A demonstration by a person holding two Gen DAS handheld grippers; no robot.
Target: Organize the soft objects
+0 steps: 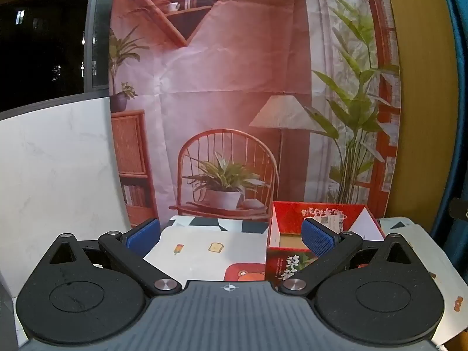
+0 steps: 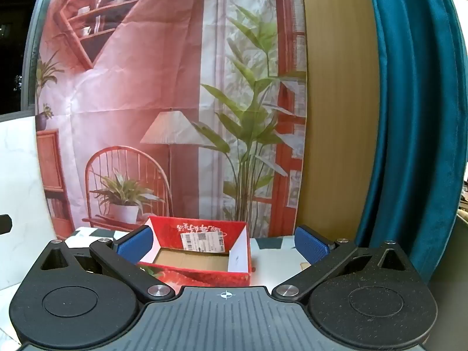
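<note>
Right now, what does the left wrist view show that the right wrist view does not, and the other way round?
Only the left wrist view shows the white cloth with its small toast and popsicle prints, and the red bear patch beside the box. Only the right wrist view shows the teal curtain and the shipping label inside the box in full. Both show the open red box, nothing in it, the printed backdrop, and wide-open jaws: left gripper, right gripper.

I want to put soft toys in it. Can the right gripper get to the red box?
Probably yes. The right gripper is open and holds nothing, and the red box sits just ahead of it, top open, with nothing between them.
</note>
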